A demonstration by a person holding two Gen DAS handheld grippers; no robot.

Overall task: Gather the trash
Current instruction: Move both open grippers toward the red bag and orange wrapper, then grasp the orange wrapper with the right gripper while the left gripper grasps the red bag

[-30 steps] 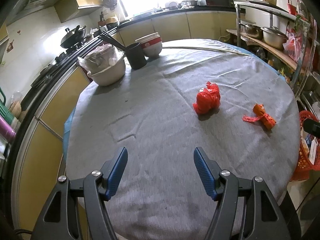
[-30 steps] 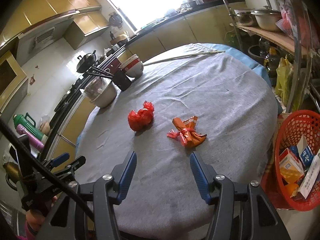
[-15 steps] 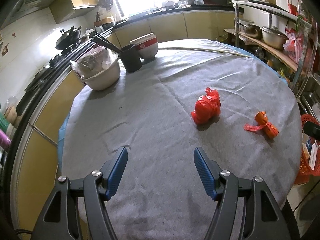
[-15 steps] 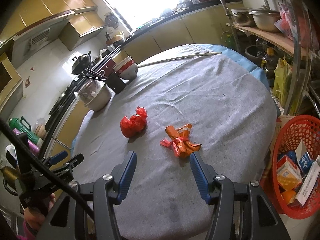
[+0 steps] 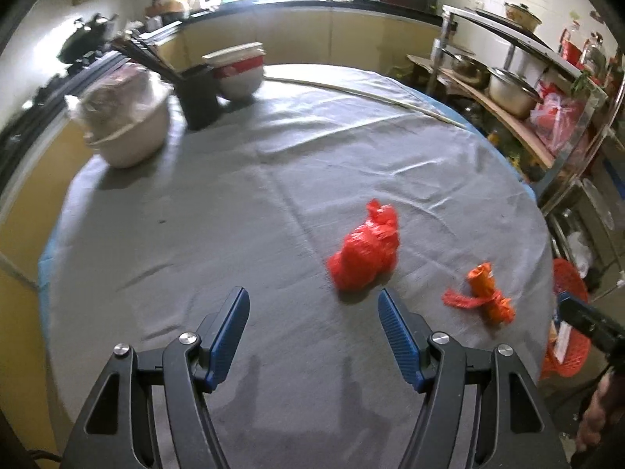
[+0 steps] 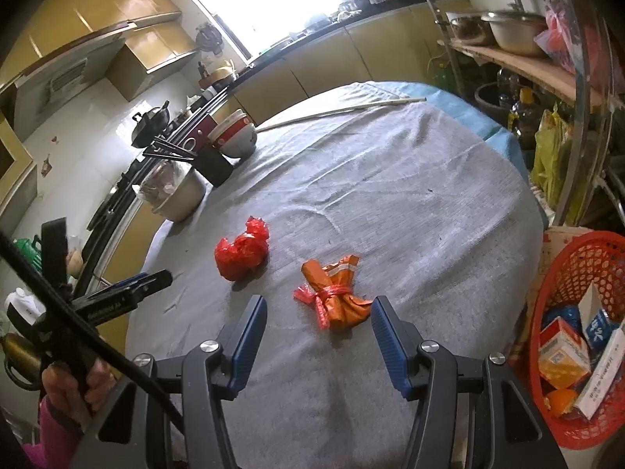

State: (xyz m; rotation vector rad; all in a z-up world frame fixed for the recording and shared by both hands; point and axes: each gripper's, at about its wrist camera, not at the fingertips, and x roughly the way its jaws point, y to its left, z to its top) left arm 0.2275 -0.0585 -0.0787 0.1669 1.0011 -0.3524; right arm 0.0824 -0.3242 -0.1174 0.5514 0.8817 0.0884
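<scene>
Crumpled red bag (image 5: pixel 365 252), lying knotted

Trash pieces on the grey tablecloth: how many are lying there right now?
2. A crumpled red plastic bag lies mid-table; an orange wrapper bundle lies nearer the right gripper, just ahead of its open fingers. Neither is held.

The grey cloth of the table (image 5: pixel 242 211) lies bare across the centre and lower left of the left wrist frame, giving open passage. Obstacles cluster at upper left: a covered bowl (image 5: pixel 125 129), a black utensil holder (image 5: pixel 199 95) and stacked bowls (image 5: pixel 238 72). A red basket (image 6: pixel 578 336) blocks the lower right edge of the right wrist frame.
</scene>
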